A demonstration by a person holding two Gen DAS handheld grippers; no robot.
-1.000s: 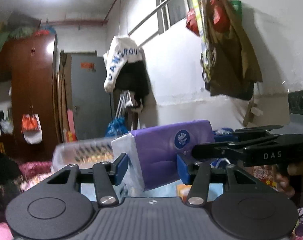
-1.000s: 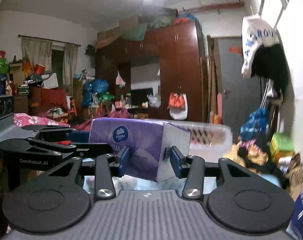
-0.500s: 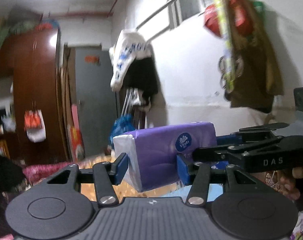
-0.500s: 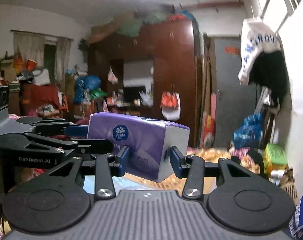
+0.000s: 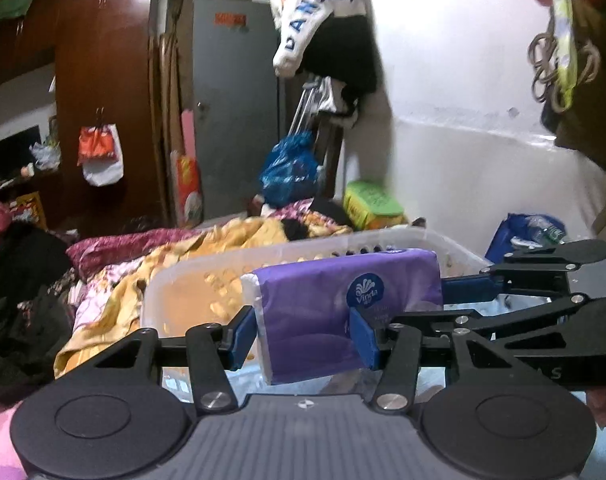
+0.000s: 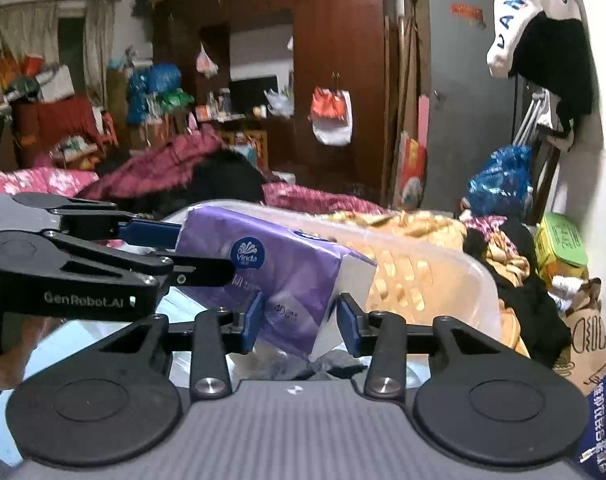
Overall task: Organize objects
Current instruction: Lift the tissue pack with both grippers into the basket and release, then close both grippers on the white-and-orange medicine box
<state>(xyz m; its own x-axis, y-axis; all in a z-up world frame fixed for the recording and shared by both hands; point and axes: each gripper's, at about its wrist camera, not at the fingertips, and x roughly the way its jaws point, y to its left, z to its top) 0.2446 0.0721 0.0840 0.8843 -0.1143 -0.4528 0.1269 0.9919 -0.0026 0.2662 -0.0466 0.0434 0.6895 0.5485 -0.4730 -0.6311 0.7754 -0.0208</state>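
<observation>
Both grippers have swung with the purple tissue pack [image 5: 343, 312] from facing the wall to above the white plastic basket [image 5: 191, 292] on the bed [image 5: 115, 280]. Pack's long axis spans the left gripper [image 5: 303, 338] and right gripper [image 6: 299, 322]; left jaws clamp one end, right jaws are closing on the other. Only the near rim lies between pack and basket interior.

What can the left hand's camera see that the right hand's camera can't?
Only the left wrist view shows the white wall with a brown bag hanging on it. Only the right wrist view shows the curtained doorway and the cluttered shelves. Both show the purple tissue pack held by both grippers, the clear basket and the wardrobe.
</observation>
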